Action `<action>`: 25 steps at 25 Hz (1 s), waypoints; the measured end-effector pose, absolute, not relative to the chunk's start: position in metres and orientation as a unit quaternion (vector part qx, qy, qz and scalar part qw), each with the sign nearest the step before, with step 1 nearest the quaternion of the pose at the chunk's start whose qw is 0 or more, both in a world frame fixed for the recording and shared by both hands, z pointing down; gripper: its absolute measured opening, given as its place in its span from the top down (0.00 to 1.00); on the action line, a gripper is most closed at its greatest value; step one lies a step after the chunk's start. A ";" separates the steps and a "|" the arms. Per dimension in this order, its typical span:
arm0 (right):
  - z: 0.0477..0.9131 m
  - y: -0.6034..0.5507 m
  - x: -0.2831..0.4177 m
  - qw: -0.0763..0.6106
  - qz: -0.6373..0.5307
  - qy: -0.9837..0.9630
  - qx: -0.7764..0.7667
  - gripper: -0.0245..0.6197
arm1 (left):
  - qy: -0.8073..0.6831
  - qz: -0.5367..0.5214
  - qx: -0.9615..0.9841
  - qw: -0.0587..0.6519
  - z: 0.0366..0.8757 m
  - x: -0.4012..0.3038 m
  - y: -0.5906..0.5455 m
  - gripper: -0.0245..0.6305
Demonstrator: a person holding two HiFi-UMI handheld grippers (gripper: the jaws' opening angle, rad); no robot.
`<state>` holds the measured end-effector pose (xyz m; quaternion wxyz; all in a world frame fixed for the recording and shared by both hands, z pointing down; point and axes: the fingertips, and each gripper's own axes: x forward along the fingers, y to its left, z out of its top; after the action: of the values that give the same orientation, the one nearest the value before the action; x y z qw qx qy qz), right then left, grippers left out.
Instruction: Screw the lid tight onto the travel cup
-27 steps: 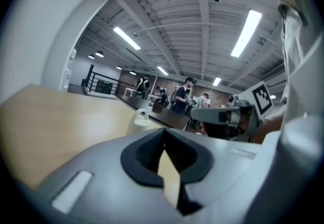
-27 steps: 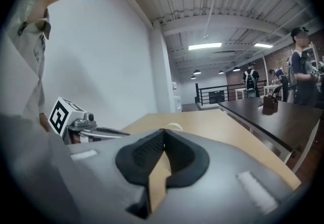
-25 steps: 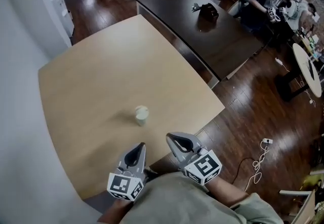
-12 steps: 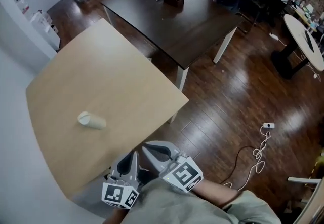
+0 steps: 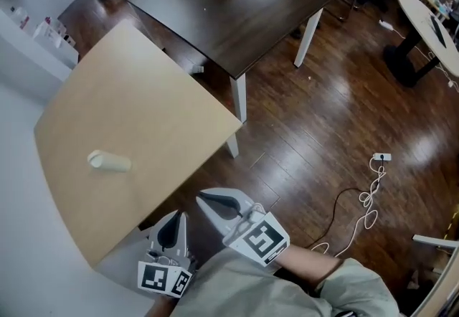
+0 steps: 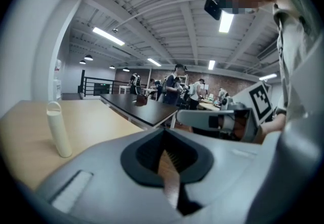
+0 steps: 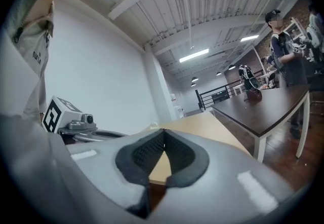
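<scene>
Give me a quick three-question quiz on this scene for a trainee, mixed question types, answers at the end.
1. True or false: the left gripper is holding the travel cup.
2. The travel cup stands on: A) the light wooden table; B) the dark table; C) the floor.
3. Fill in the blank: the jaws of the right gripper are ____ and hold nothing.
Key: 1 false; 2 A; 3 shut.
</scene>
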<state>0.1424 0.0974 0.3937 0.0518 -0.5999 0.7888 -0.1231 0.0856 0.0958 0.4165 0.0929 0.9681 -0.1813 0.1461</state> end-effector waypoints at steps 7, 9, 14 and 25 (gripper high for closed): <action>0.381 0.132 0.121 0.052 -0.110 0.786 -0.606 0.96 | -0.172 0.107 0.976 0.084 0.401 0.074 0.141 0.96; 0.376 0.151 0.108 0.045 -0.105 0.786 -0.608 0.96 | -0.178 0.102 0.974 0.098 0.407 0.057 0.158 0.96; 0.377 0.202 0.083 0.017 -0.108 0.767 -0.633 0.96 | -0.186 0.086 0.971 0.125 0.425 0.019 0.189 0.96; 0.375 0.251 0.062 0.010 -0.080 0.793 -0.604 0.96 | -0.231 0.043 0.965 0.112 0.393 0.001 0.232 0.96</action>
<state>0.0622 0.2509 0.3750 0.0102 -0.6035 0.7932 -0.0804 0.0009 0.2315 0.3933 0.1119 0.9654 -0.2314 0.0434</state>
